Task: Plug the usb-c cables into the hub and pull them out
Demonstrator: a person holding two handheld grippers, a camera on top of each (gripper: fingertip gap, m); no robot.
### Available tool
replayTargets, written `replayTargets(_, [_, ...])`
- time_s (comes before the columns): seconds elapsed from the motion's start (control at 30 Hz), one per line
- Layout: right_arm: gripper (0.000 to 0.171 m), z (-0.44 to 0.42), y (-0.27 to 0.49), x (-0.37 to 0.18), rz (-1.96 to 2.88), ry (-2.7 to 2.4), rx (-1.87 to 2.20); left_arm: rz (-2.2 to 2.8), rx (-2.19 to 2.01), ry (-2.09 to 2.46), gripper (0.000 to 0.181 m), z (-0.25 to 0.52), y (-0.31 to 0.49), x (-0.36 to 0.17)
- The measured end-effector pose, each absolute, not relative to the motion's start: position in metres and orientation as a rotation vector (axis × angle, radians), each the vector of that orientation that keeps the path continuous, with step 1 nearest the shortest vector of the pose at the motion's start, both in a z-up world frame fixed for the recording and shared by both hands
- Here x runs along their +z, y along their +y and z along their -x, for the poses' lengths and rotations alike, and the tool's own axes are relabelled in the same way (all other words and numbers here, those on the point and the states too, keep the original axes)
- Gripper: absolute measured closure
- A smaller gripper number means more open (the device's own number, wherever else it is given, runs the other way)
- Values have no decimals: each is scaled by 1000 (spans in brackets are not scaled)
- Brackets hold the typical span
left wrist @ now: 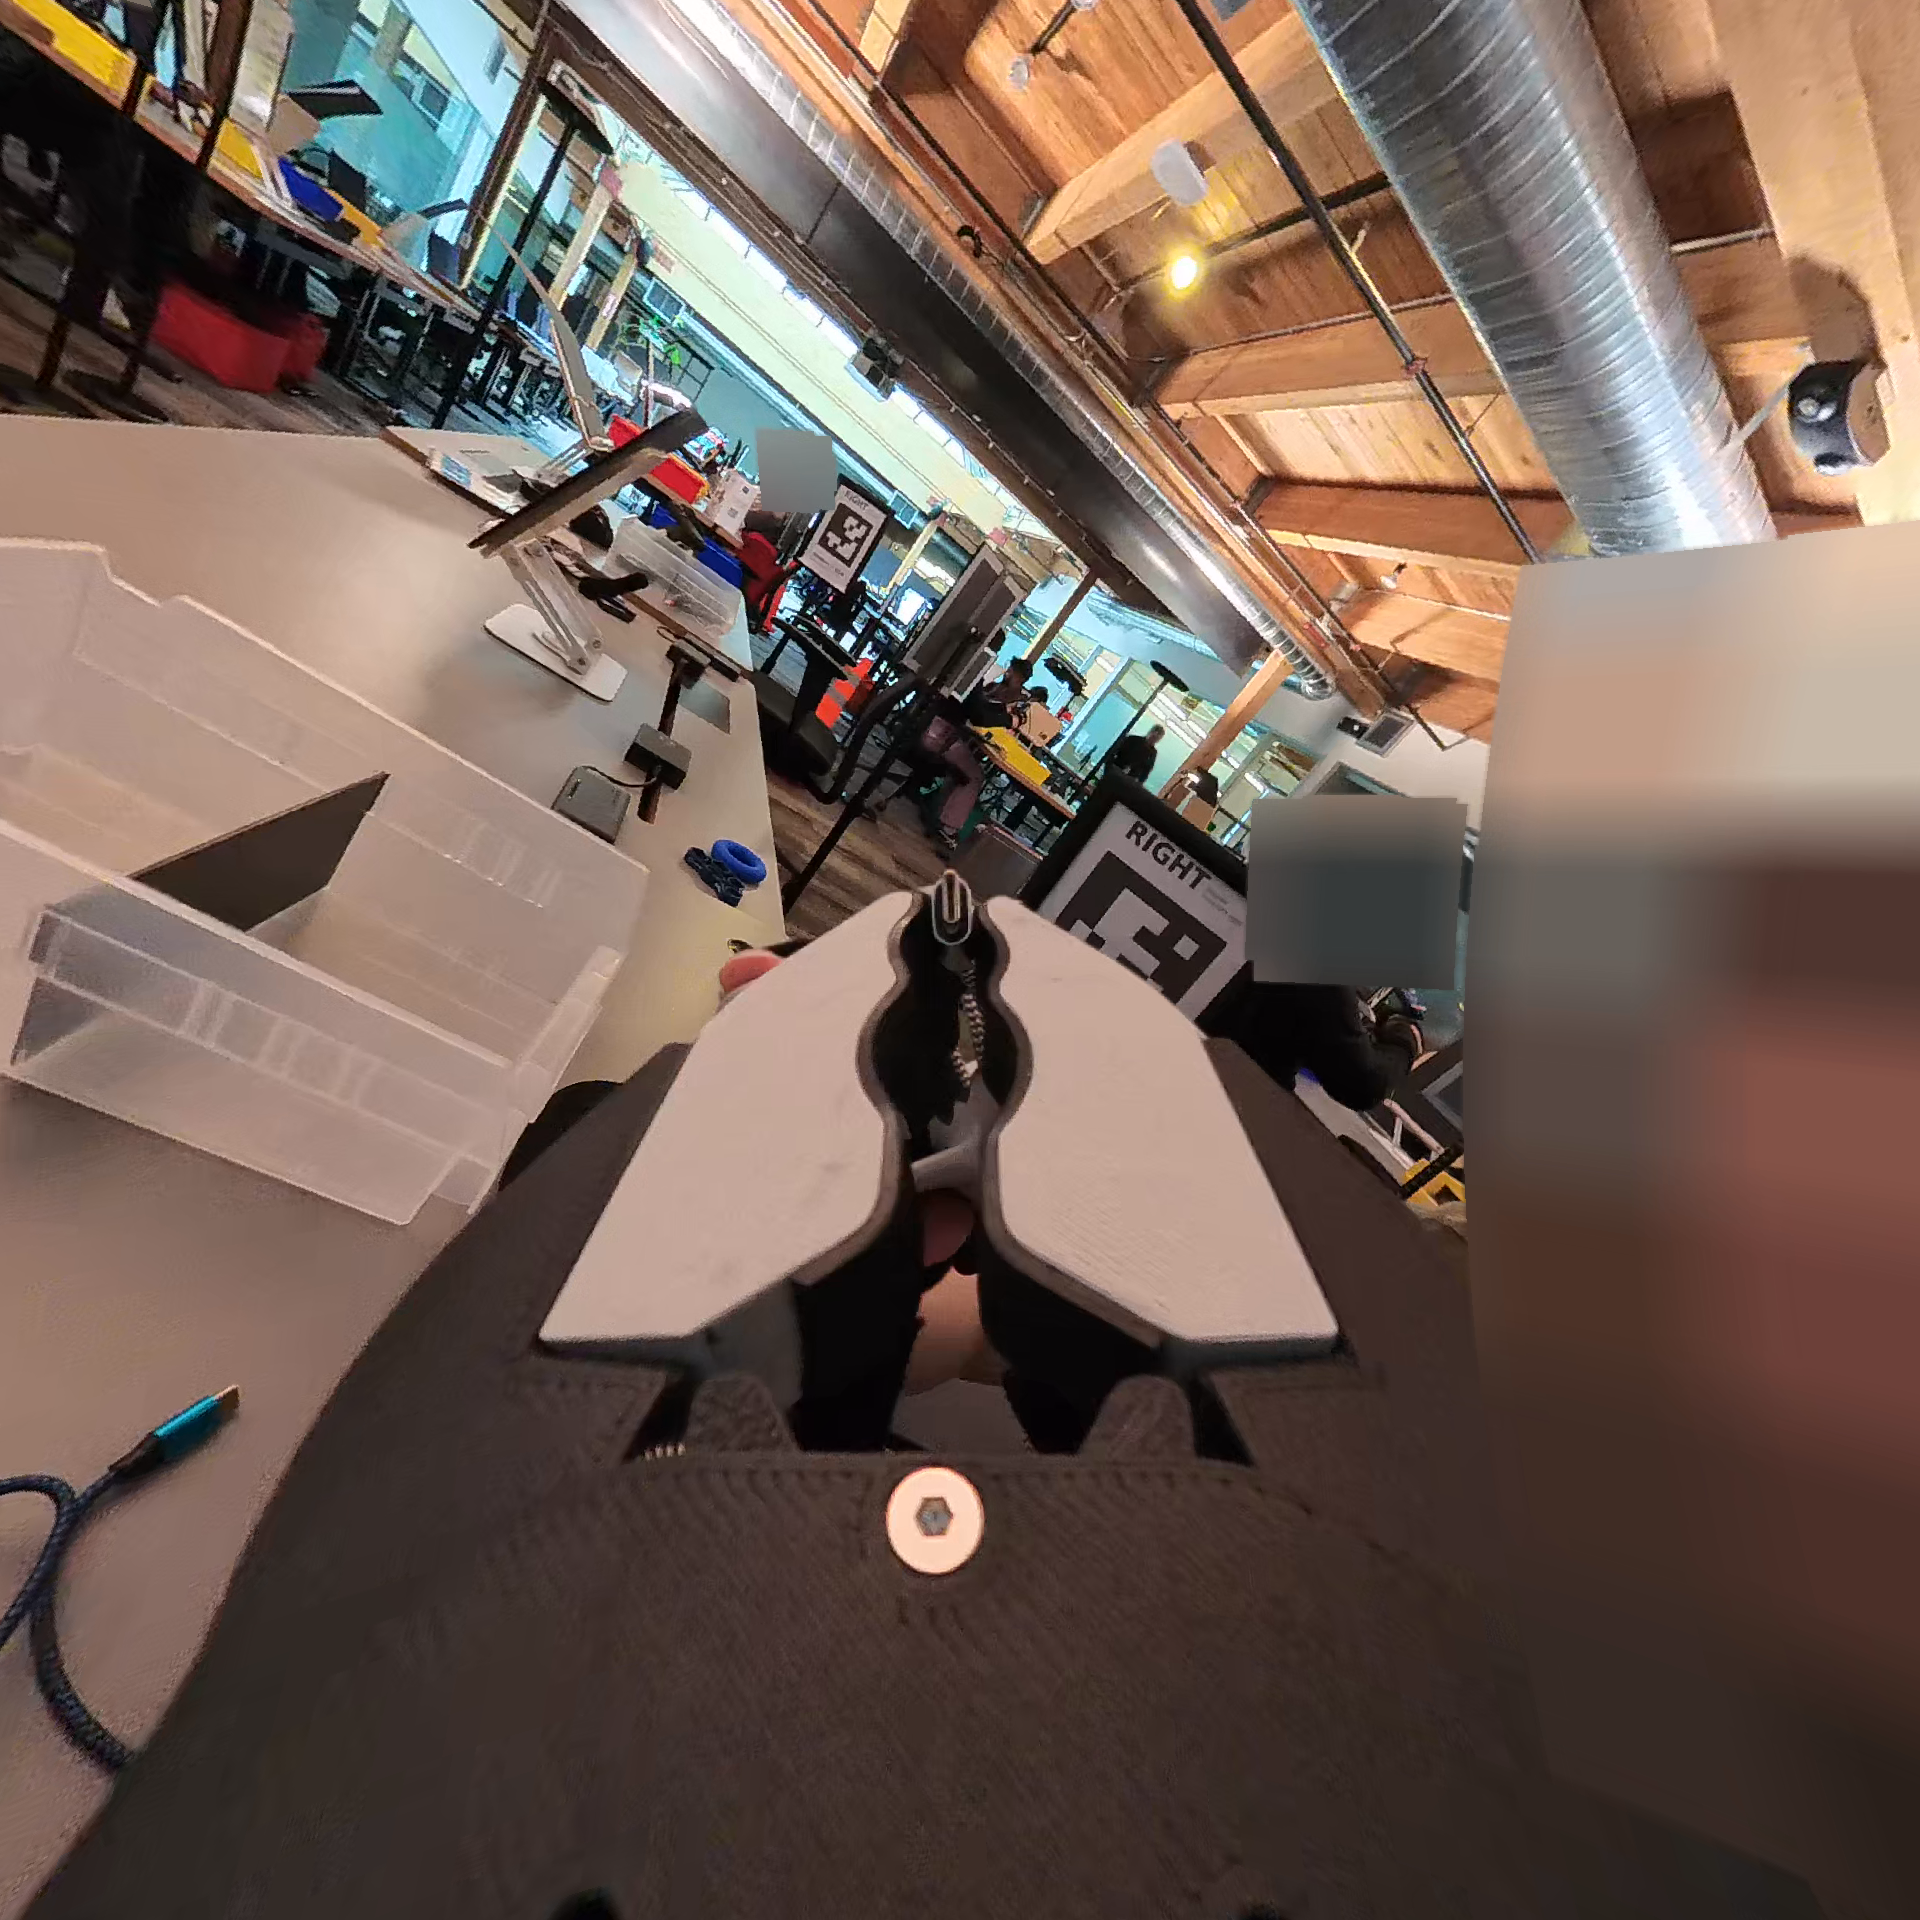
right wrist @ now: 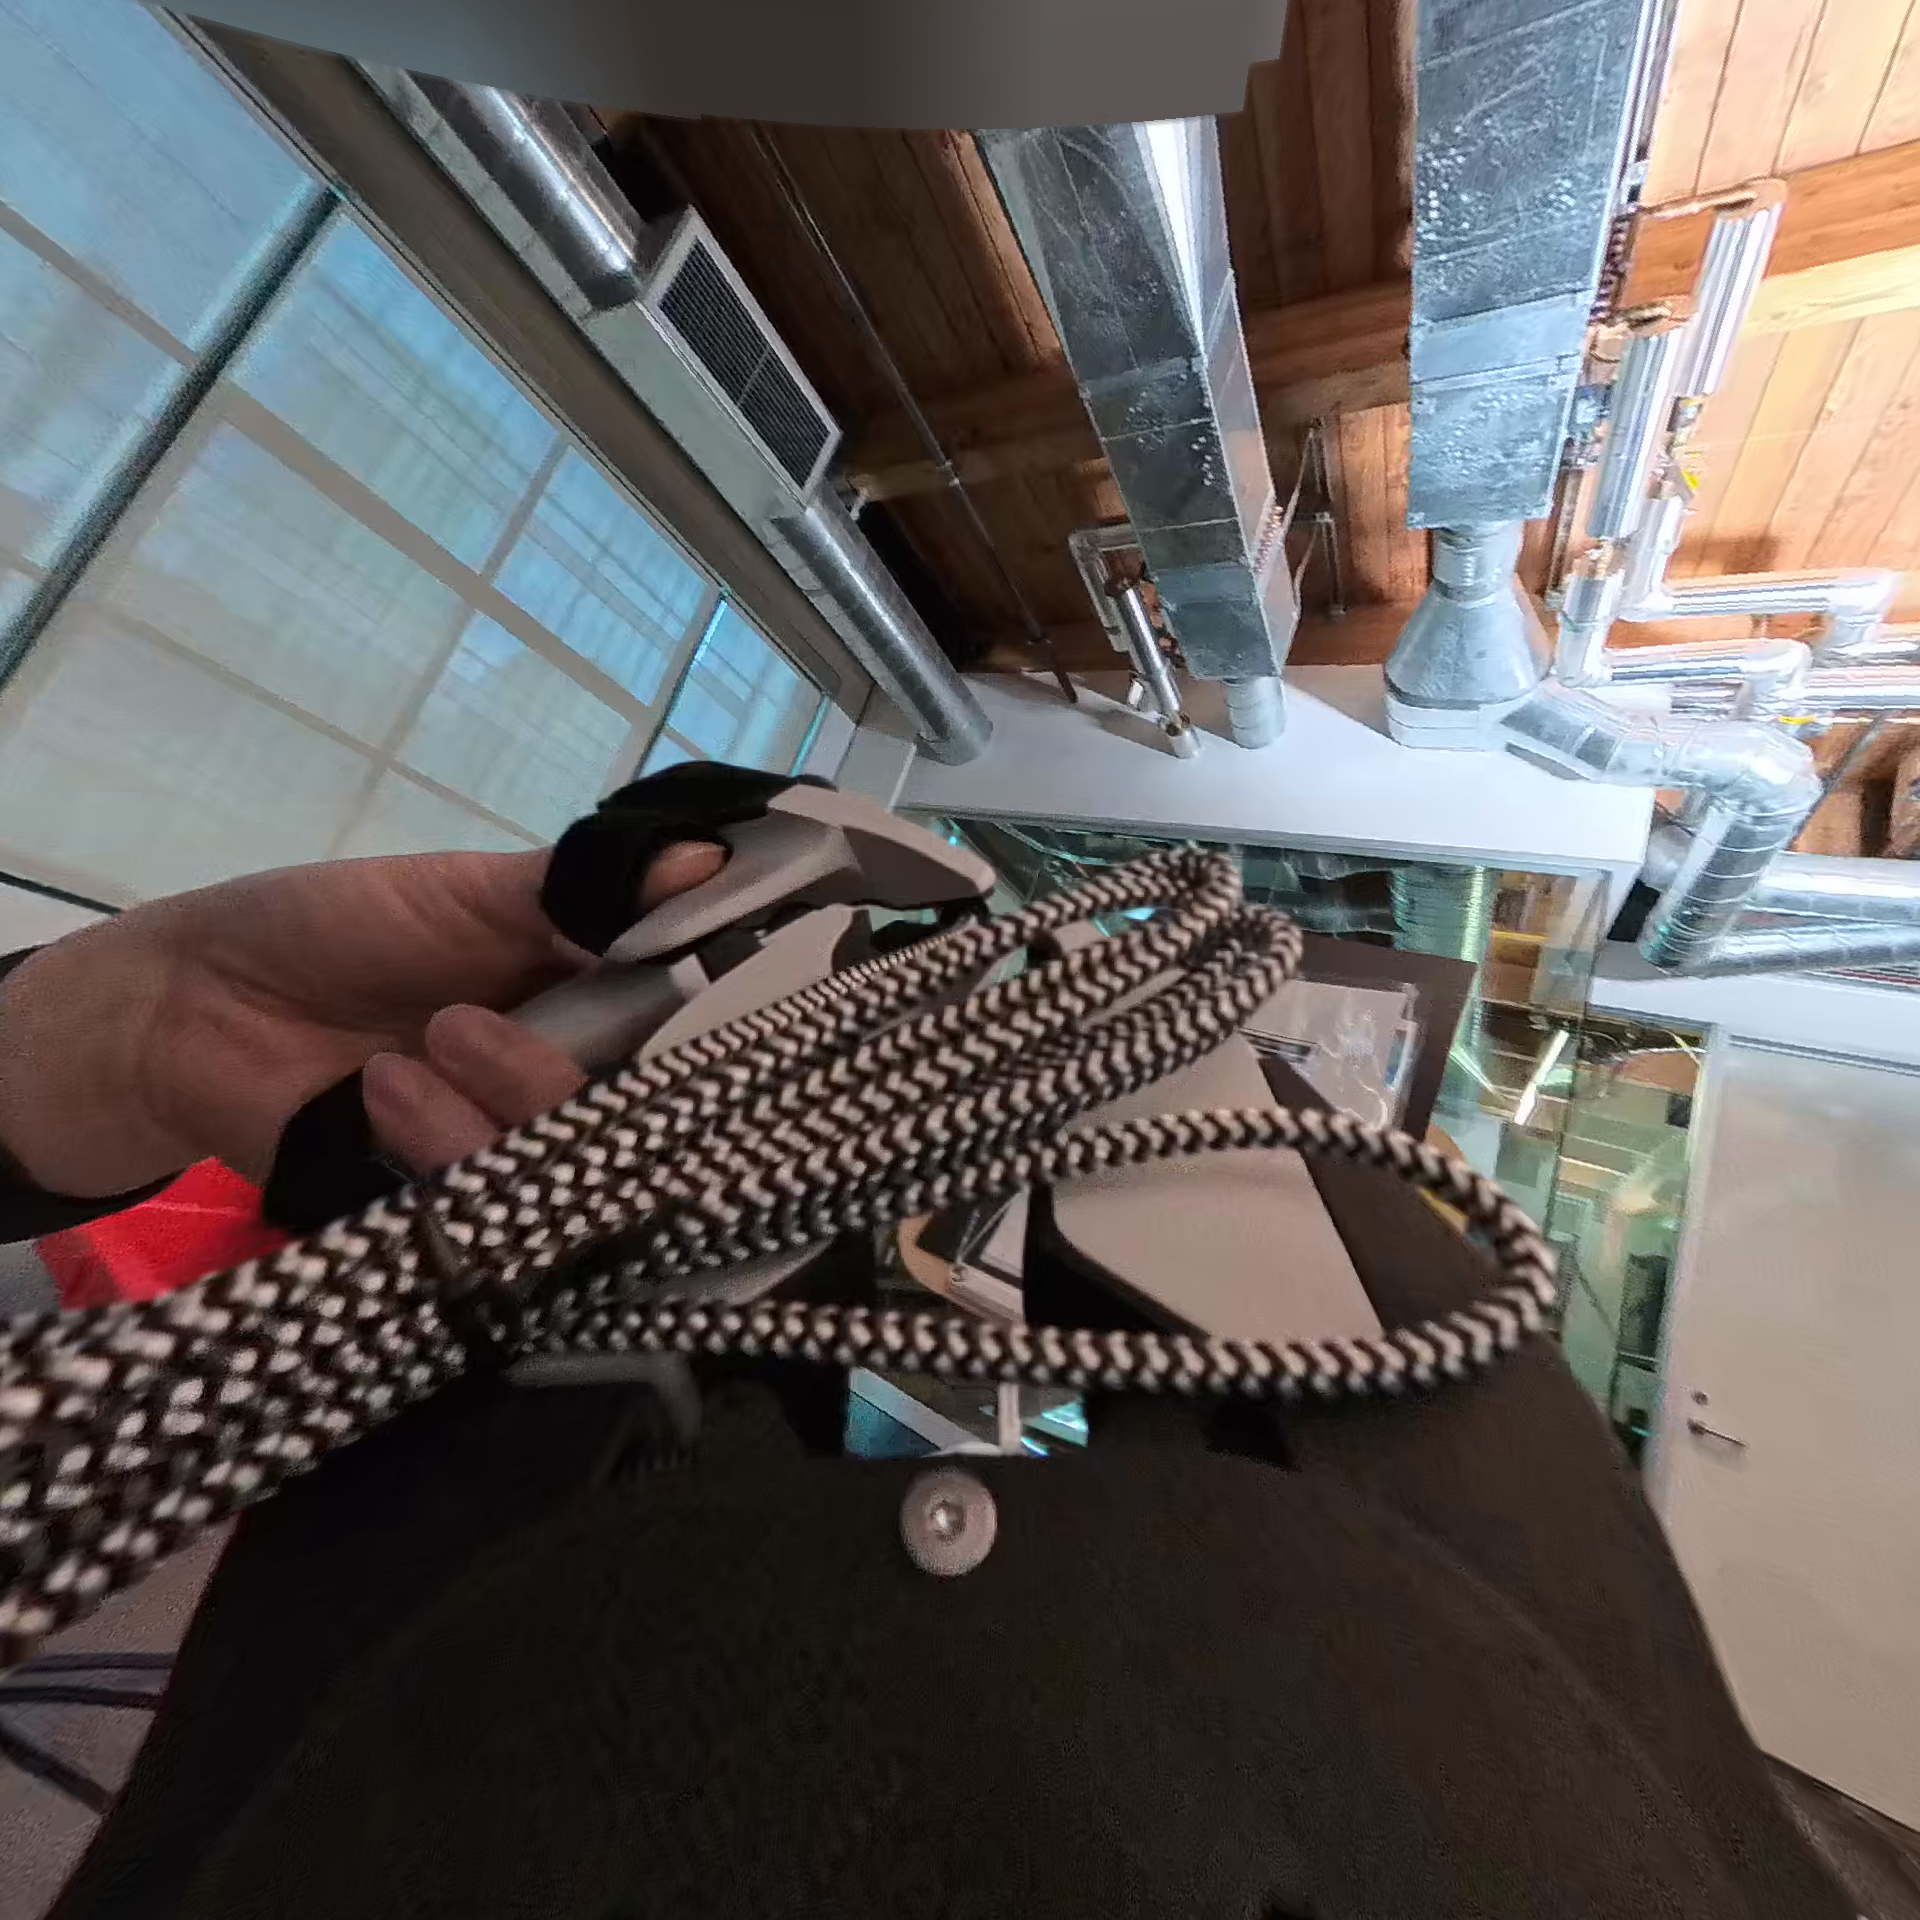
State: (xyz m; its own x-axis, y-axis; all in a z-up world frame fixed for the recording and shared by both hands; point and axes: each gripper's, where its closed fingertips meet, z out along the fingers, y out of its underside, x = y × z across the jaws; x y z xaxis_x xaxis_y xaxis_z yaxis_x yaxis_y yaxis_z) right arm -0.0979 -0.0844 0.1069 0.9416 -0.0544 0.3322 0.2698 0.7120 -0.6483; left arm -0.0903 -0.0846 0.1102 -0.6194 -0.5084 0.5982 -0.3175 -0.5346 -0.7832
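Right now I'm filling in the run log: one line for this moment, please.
left gripper: shut on USB-C plug, raised | right gripper: hidden by black-and-white braided cable loops | blue cable: loose on table | hub: unidentified

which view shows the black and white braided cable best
The right wrist view: the black and white braided cable loops large across the frame. The left wrist view shows only its plug end, pinched in the left hand-held gripper.

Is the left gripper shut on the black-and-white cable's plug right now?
Shut: the left gripper pinches the USB-C plug at its tips, cable trailing back between them.
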Motion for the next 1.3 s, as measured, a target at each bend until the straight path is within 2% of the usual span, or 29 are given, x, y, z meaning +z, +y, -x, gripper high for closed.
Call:
replayTargets(0.03, [147, 97, -83, 106, 770, -305, -196, 1319, -2305, 1437, 175, 89, -84, 109])
replayTargets(0.13, [168, 94, -75, 102, 836, -312, -235, 1371, -2278, 1406, 176, 86, -77, 104])
replayTargets(0.17, [168, 93, -72, 100, 853, -310, -247, 1385, -2259, 1401, 176, 85, -74, 102])
replayTargets(0.2, [154, 91, -69, 99, 871, -307, -260, 1399, -2238, 1396, 176, 84, -72, 101])
replayTargets(0.23, [154, 90, -66, 97, 889, -310, -270, 1411, -2215, 1399, 176, 83, -71, 99])
replayTargets(0.43, [164, 85, -59, 90, 946, -340, -319, 1484, -2191, 1412, 176, 79, -69, 89])
replayTargets(0.63, [167, 86, -55, 86, 993, -368, -284, 1530, -2236, 1419, 175, 79, -64, 87])
replayTargets(0.83, [167, 77, -60, 91, 996, -316, -231, 1504, -2185, 1411, 172, 80, -56, 89])
replayTargets(1.03, [167, 80, -58, 88, 1013, -357, -222, 1506, -2303, 1398, 170, 77, -63, 88])
replayTargets(1.07, [167, 81, -58, 87, 1012, -363, -221, 1506, -2331, 1384, 175, 78, -62, 88])
replayTargets(1.3, [166, 81, -55, 83, 1021, -380, -286, 1516, -2278, 1412, 176, 77, -59, 83])
